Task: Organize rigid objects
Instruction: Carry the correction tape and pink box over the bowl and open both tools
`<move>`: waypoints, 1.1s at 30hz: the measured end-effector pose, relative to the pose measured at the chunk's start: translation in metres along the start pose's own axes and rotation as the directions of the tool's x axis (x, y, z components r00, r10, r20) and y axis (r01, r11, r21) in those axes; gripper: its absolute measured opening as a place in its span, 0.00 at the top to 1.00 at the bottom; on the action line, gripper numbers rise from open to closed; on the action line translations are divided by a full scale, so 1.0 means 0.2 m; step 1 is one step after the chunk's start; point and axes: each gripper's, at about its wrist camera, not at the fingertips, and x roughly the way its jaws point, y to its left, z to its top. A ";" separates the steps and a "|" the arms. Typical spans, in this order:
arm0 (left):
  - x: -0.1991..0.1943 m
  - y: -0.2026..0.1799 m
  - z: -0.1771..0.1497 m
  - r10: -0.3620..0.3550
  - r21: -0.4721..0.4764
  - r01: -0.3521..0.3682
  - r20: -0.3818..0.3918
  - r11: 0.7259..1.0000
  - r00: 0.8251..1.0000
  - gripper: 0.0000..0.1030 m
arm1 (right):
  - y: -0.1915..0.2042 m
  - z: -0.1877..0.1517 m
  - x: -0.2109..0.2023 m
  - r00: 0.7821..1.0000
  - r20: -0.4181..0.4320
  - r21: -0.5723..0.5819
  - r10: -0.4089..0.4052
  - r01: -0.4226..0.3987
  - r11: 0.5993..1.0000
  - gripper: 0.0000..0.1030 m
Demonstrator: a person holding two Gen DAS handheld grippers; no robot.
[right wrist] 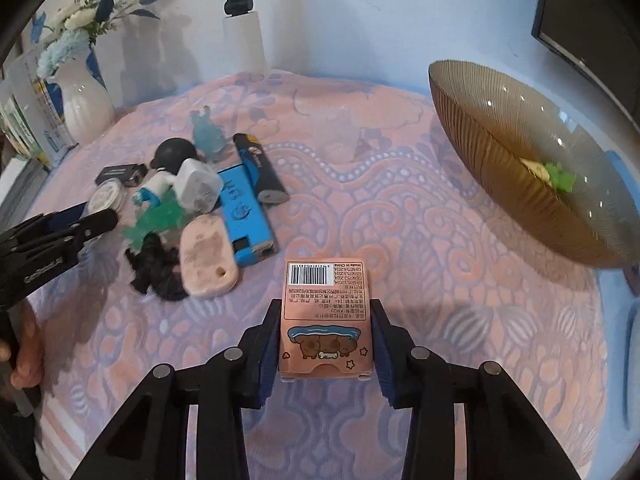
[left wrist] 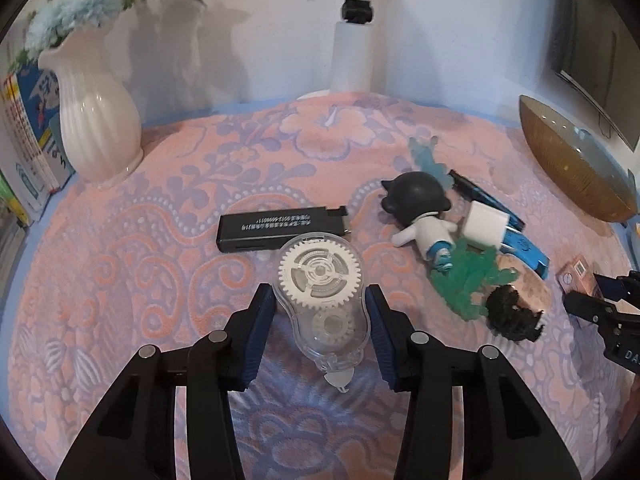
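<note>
The books (left wrist: 28, 152) at the left run off the edge of the left wrist view, their titles unreadable. The brown bowl (left wrist: 576, 168) is cut by the right edge there, and the pink card box (left wrist: 576, 276) sits half hidden behind the right gripper (left wrist: 600, 308) — its jaws cannot be made out. In the right wrist view the tape dispenser (right wrist: 106, 196) is partly covered by the left gripper (right wrist: 80, 220), and the bowl's contents — something green (right wrist: 560, 176) — stay too small to tell.

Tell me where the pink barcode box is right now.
Right wrist view: the pink barcode box sits between the right gripper fingers, near-right of the pink eraser.
</note>
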 end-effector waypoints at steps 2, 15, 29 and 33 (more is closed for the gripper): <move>-0.05 -0.01 0.00 -0.006 0.003 0.006 0.021 1.000 1.000 0.58 | -0.03 -0.03 -0.04 1.000 0.004 0.023 0.023 -0.023 0.999 0.62; -0.47 -0.46 0.49 -0.235 0.099 0.218 0.220 0.971 0.947 0.58 | -0.62 0.13 -0.64 0.967 0.210 0.223 -0.143 0.095 0.970 0.62; -0.07 -1.33 0.67 -0.402 0.239 0.394 -0.018 0.887 0.915 0.58 | -1.11 0.29 -0.38 0.952 -0.003 0.327 -0.308 0.292 0.899 0.62; -0.02 -1.41 0.67 -0.396 0.254 0.387 -0.019 0.886 0.918 0.52 | -1.15 0.30 -0.32 0.940 -0.041 0.324 -0.338 0.332 0.886 0.60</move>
